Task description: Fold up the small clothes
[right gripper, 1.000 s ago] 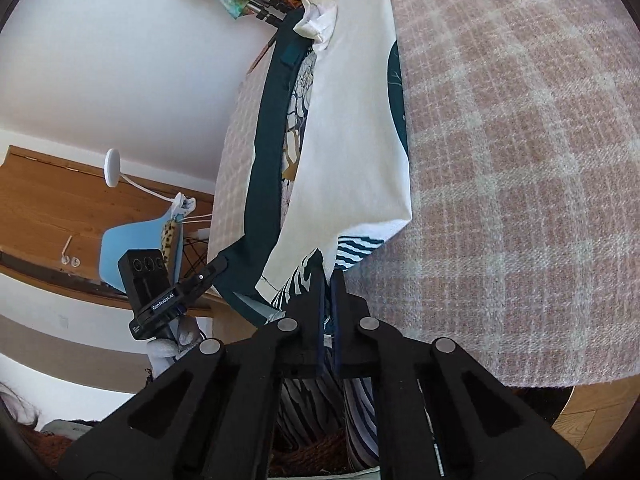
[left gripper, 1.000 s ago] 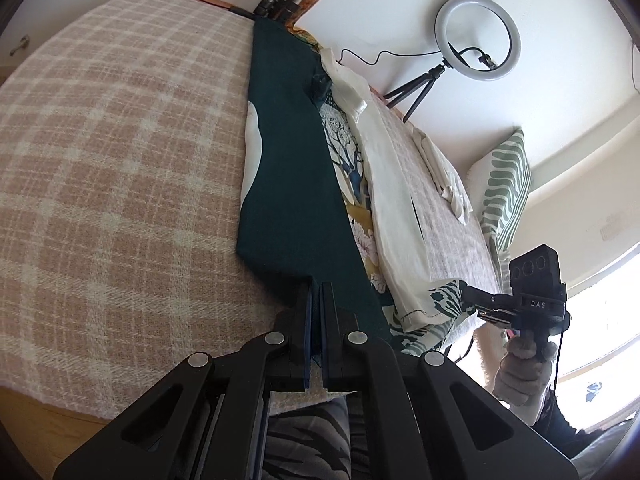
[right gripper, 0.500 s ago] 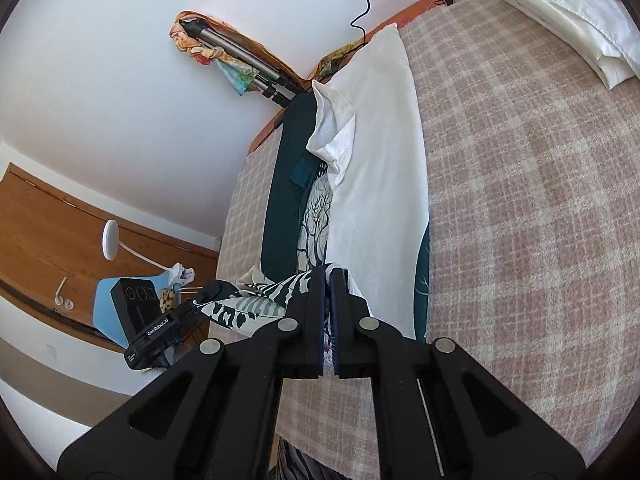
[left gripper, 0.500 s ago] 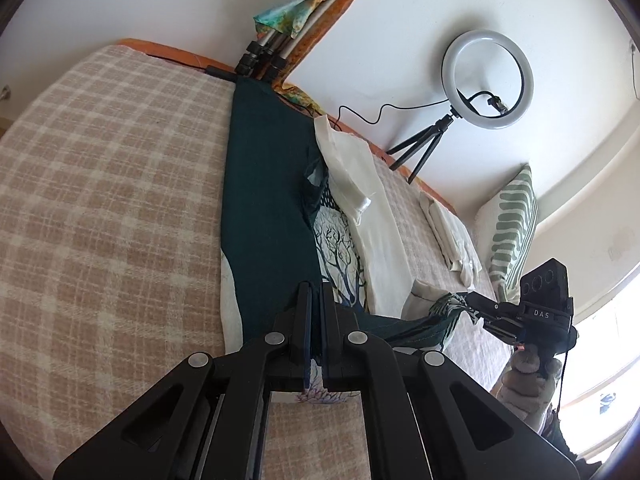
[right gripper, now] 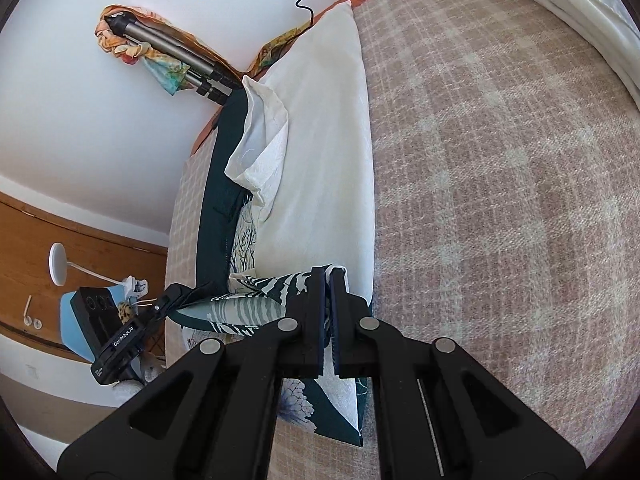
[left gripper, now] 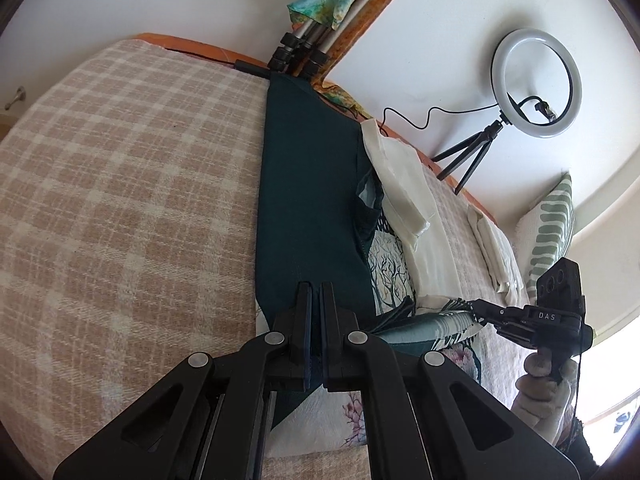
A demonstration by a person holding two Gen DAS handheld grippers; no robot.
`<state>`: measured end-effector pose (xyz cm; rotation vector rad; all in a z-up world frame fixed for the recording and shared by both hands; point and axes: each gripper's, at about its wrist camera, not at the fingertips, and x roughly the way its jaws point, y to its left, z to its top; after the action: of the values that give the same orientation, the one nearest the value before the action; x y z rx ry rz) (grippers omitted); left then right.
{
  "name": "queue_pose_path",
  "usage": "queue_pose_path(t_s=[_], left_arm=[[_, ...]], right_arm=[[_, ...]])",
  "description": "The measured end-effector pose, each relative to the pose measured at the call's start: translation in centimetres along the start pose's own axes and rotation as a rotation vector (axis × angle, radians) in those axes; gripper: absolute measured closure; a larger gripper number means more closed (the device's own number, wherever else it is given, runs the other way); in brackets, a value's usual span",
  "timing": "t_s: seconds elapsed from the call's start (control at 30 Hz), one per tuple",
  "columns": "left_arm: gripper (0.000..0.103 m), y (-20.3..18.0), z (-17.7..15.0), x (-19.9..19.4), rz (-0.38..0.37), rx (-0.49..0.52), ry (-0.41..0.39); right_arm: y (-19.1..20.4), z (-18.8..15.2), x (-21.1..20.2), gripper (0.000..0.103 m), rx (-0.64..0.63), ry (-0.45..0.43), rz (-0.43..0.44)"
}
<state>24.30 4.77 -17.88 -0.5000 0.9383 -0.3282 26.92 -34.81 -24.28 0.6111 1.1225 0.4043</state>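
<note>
A long garment, dark green (left gripper: 308, 200) on one side, cream (right gripper: 320, 152) on the other, with a floral and tree print between, lies lengthwise on the plaid bed. My left gripper (left gripper: 315, 292) is shut on its near dark green hem corner. My right gripper (right gripper: 327, 276) is shut on the near cream and zebra-print corner (right gripper: 264, 292). The hem stretches between the two grippers and is lifted over the garment's lower part. Each gripper shows in the other's view: the right gripper (left gripper: 478, 308) and the left gripper (right gripper: 176, 292).
The pink plaid blanket (left gripper: 120, 220) covers the bed. A folded cream garment (left gripper: 494, 248) lies farther along, near a leaf-print pillow (left gripper: 550, 224). A ring light on a tripod (left gripper: 532, 84) and folded tripods with a scarf (left gripper: 316, 28) stand at the wall.
Both grippers have carried the hem from the bed's near edge up over the garment toward its far end, folding the lower part upward.
</note>
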Motion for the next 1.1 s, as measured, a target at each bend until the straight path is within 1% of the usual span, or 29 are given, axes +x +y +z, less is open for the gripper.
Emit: queue_pose_path(t_s=[0.03,0.07,0.1,0.13,0.17,0.23,0.3,0.37,0.43,0.5,0.63,0.7,0.73,0.77,0.87,0.97,1.1], left_arm=[[0.097,0.3,0.4,0.1,0.010,-0.020,0.004],[0.089,0.6,0.8,0.1,0.018,-0.042,0.007],[0.087,0.9,1.1,-0.1,0.026,-0.061,-0.009],[0.086,1.2,1.5,-0.6,0.031,-0.074,-0.036],[0.086,1.4,1.7,-1.0,0.028,-0.078,-0.059],[0.086,1.6,2.1,-1.7,0.031,-0.073,-0.082],[0.086,1.5,2.3,-1.9,0.026,-0.052,-0.079],[0.086,1.4,2.3,-1.8,0.038,-0.024,-0.076],[0.086,1.3,2.5,-1.5,0.048,-0.007,-0.070],[0.086,1.5,2.8,-0.9,0.044,-0.013,-0.059],[0.086,1.5,3.9,0.4,0.051,0.008,-0.045],[0.079,1.4,4.8,1.1,0.053,0.025,-0.040],[0.069,1.4,5.4,1.4,0.054,0.029,-0.039],[0.063,1.5,5.9,1.8,0.053,0.032,-0.044],[0.062,1.6,7.4,3.0,0.061,0.052,-0.045],[0.062,1.7,8.9,4.7,0.072,0.072,-0.031],[0.063,2.2,10.7,7.3,0.095,0.071,-0.013]], right_arm=[[-0.1,0.3,-0.1,0.095,0.009,-0.004,0.006],[-0.2,0.5,-0.5,0.087,0.016,-0.020,0.009],[-0.3,0.8,-1.0,0.078,0.027,-0.044,0.018],[-0.4,1.0,-1.7,0.058,0.035,-0.076,0.025],[-0.4,1.0,-2.4,0.051,0.033,-0.109,0.021],[0.0,1.1,-3.3,0.051,-0.002,-0.126,0.003],[0.7,1.0,-3.8,0.051,-0.052,-0.132,-0.020],[1.3,0.9,-3.9,0.051,-0.102,-0.130,-0.051],[1.8,1.0,-3.6,0.051,-0.138,-0.128,-0.082],[2.1,1.4,-3.1,0.051,-0.164,-0.122,-0.103],[2.5,3.0,-2.1,0.051,-0.198,-0.119,-0.135],[2.5,4.2,-1.6,0.051,-0.208,-0.129,-0.153],[2.5,4.9,-1.4,0.051,-0.210,-0.133,-0.160],[2.5,5.6,-1.1,0.051,-0.210,-0.138,-0.167],[2.3,7.7,-0.2,0.051,-0.216,-0.140,-0.180],[2.1,9.5,1.0,0.051,-0.226,-0.140,-0.203],[1.8,11.7,2.9,0.051,-0.232,-0.133,-0.211]])
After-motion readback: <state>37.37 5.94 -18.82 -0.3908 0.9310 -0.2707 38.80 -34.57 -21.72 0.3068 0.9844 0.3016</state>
